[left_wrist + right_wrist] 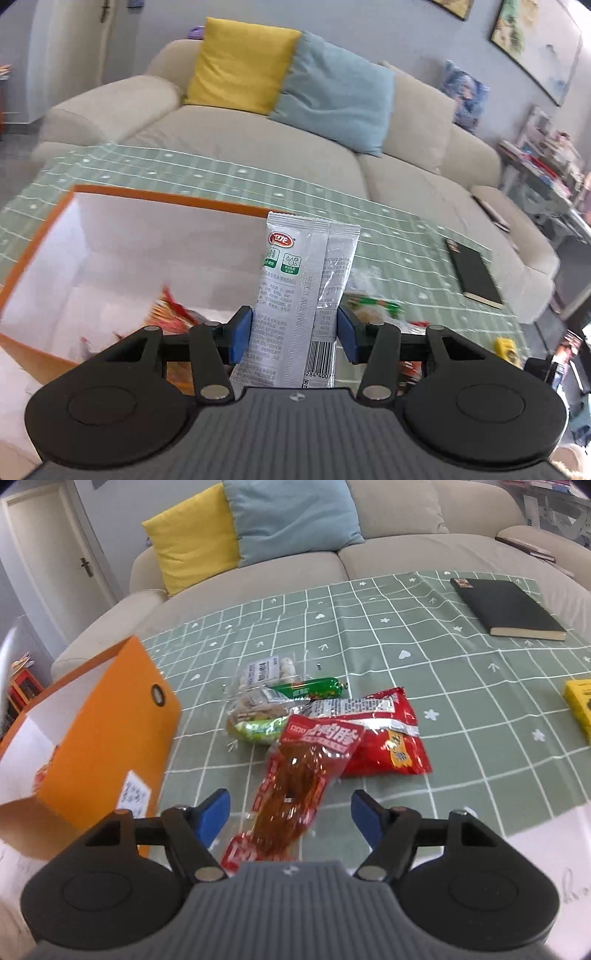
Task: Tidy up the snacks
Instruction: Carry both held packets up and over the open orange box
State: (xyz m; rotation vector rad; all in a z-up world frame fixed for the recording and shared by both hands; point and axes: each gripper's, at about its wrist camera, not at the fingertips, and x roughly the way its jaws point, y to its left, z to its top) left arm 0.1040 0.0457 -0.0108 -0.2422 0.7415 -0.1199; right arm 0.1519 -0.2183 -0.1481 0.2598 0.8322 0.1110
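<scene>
Left tool angled down, blue pads clamped on a grey sachet. Right tool angled down, jaws apart, gripping nothing.

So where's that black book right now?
The black book lies flat on the green checked tablecloth, at the far right in the right wrist view. It is near the sofa edge, apart from the snack pile.

A home living room: a beige sofa with yellow and blue cushions, framed pictures on the wall, a white door, and a low table under a green checked cloth holding a book.
</scene>
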